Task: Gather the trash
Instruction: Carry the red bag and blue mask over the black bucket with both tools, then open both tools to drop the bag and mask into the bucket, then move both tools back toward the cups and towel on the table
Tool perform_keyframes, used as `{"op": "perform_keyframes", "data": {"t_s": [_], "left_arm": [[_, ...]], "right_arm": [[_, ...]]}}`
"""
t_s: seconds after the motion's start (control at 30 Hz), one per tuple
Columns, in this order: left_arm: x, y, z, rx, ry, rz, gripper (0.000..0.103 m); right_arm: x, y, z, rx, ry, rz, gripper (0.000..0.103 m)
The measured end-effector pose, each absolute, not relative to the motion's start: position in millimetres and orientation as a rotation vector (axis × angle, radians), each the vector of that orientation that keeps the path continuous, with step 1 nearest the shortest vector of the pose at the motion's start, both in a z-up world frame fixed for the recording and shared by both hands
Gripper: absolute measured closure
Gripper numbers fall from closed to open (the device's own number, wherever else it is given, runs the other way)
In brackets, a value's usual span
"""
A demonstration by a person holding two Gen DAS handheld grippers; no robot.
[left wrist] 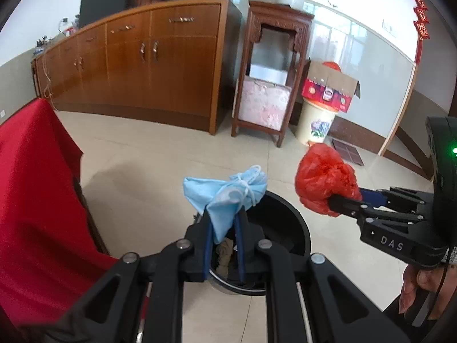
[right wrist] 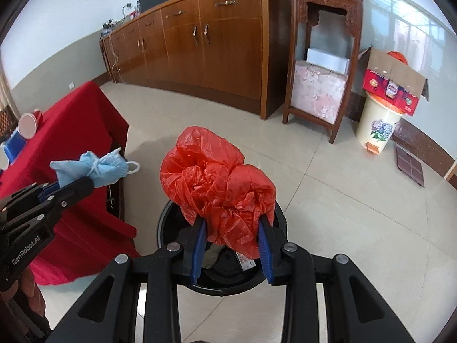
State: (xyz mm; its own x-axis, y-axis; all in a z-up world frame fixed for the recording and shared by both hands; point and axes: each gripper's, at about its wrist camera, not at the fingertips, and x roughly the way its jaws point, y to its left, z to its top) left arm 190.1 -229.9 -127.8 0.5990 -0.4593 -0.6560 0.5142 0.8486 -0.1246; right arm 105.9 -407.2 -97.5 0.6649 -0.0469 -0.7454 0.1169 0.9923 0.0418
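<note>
We grip a blue mask (left wrist: 225, 197) in our left gripper (left wrist: 224, 228) and a red bag (right wrist: 217, 183) in our right gripper (right wrist: 231, 237), both above the black bin (right wrist: 278, 228); we should center each, then release.

A crumpled blue face mask (left wrist: 225, 197) and a bunched red plastic bag (right wrist: 220, 183) hang above the black bin (left wrist: 297, 228).
</note>
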Motion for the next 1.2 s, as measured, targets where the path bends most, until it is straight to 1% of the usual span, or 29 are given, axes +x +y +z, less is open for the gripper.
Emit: {"op": "perform_keyframes", "data": {"t_s": [0.13, 0.27, 0.3, 0.33, 0.37, 0.4, 0.43, 0.47, 0.53, 0.57, 0.6, 0.8, 1.2], "left_arm": [[200, -244, -147, 0.096, 0.792, -0.589, 0.087], [207, -254, -164, 0.105, 0.848, -0.593, 0.085], [208, -255, -169, 0.101, 0.860, -0.599, 0.084], [211, -257, -173, 0.091, 0.871, -0.614, 0.076], [214, -258, -178, 0.081, 0.888, -0.623, 0.051], [216, -257, -181, 0.085, 0.897, -0.602, 0.026], [216, -256, -183, 0.093, 0.894, -0.565, 0.020], [216, -252, -183, 0.097, 0.882, -0.531, 0.018], [215, -246, -181, 0.102, 0.880, -0.498, 0.016], [213, -243, -180, 0.106, 0.877, -0.482, 0.011], [211, -241, -177, 0.112, 0.868, -0.464, 0.009], [205, -228, -161, 0.124, 0.829, -0.424, 0.008], [189, -184, -117, 0.091, 0.758, -0.343, 0.008]], "right_arm": [[122, -418, -120, 0.036, 0.891, -0.043, 0.068], [137, -424, -146, -0.003, 0.965, 0.030, 0.068], [141, -424, -151, -0.011, 0.980, 0.045, 0.068], [146, -424, -159, -0.021, 0.995, 0.070, 0.067], [149, -424, -165, -0.034, 1.001, 0.083, 0.063], [152, -423, -173, -0.050, 1.008, 0.088, 0.055], [159, -426, -187, -0.054, 1.040, 0.073, 0.031], [162, -430, -196, -0.055, 1.063, 0.050, 0.014], [165, -439, -211, -0.060, 1.101, -0.001, 0.012], [165, -442, -213, -0.055, 1.108, -0.023, 0.004], [165, -445, -214, -0.049, 1.114, -0.043, 0.000], [155, -448, -192, -0.021, 1.037, -0.090, 0.000], [123, -418, -120, 0.021, 0.856, -0.143, 0.000]]}}
